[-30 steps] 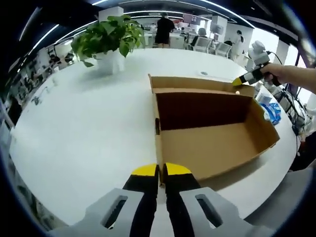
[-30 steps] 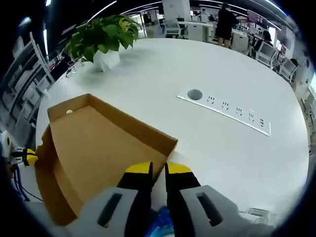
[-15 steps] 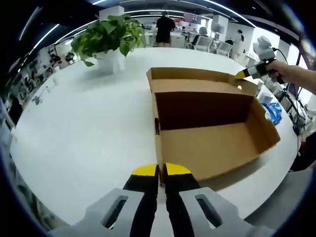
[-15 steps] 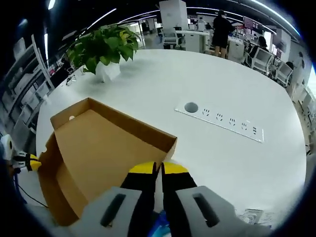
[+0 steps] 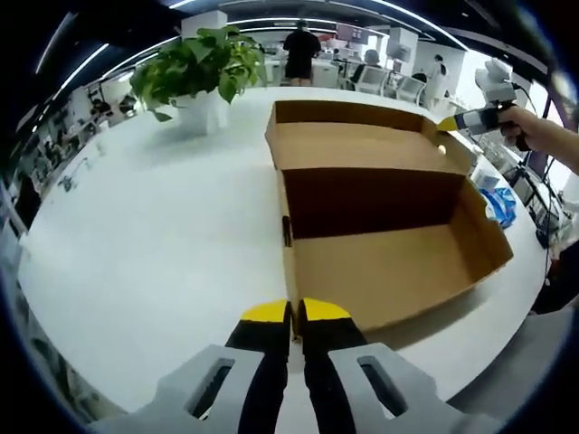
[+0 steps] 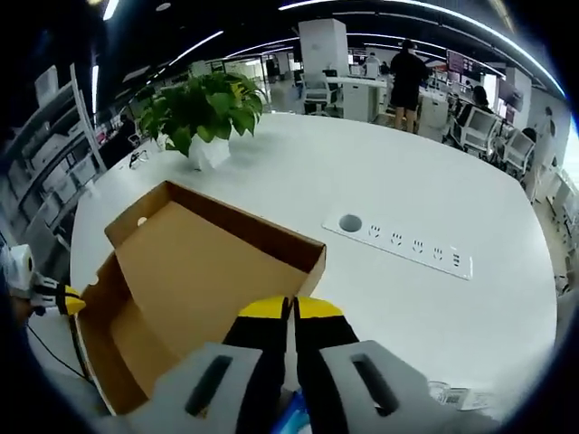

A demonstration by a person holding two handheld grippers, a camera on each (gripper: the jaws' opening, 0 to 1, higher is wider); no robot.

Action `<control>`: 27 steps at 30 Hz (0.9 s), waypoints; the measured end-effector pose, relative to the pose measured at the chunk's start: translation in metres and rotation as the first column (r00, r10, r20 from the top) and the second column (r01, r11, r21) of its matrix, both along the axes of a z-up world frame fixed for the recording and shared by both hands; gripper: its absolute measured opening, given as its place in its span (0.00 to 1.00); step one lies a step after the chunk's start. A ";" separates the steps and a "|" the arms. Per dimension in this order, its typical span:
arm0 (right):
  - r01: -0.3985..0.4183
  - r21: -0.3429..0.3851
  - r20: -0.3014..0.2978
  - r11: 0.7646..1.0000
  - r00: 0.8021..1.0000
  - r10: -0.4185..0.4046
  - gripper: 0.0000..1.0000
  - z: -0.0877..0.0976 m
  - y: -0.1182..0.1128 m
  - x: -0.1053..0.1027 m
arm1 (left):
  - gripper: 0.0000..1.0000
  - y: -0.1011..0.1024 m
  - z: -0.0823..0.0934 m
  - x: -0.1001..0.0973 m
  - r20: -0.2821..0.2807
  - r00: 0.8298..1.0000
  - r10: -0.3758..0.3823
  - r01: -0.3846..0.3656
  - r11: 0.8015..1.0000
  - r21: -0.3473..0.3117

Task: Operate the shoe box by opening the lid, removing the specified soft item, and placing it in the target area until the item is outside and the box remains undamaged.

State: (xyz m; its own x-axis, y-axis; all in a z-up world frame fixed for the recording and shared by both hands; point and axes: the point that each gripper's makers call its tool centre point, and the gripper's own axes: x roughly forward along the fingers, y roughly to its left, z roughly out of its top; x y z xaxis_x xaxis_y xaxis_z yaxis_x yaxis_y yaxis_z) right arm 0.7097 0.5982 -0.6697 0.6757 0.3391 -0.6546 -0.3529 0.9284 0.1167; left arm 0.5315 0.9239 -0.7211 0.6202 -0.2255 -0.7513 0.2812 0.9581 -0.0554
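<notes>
The brown cardboard shoe-box lid (image 5: 362, 136) now stands higher at upper right, right tongs (image 6: 289, 309) clamped on its corner. Left tongs (image 5: 296, 312) stay clamped on the brown cardboard box's near wall (image 5: 380, 289); it's nearly fully open.

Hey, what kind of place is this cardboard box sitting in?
Probably an open-plan office. The shoe box sits on a large white table with a built-in power socket strip, a potted plant stands nearby, and desks with office chairs fill the background.

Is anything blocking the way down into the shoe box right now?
Nothing visible does. The lid, pinched by the right tool, is swung back behind the shoe box. The left tool grips its front wall. The open inside shows bare cardboard.
</notes>
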 end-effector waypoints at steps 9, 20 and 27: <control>0.001 0.014 0.052 1.000 0.999 -0.002 0.00 0.018 0.003 -0.010 | 0.01 0.001 0.000 0.001 0.004 1.000 -0.004 0.004 1.000 -0.004; -0.005 0.028 0.122 1.000 0.993 0.002 0.00 0.038 0.005 -0.025 | 0.01 0.000 0.001 -0.001 0.011 1.000 -0.014 0.014 1.000 -0.002; -0.007 0.028 0.164 1.000 0.986 0.003 0.00 0.049 0.008 -0.038 | 0.01 0.000 0.001 -0.001 0.015 1.000 -0.022 0.022 1.000 -0.002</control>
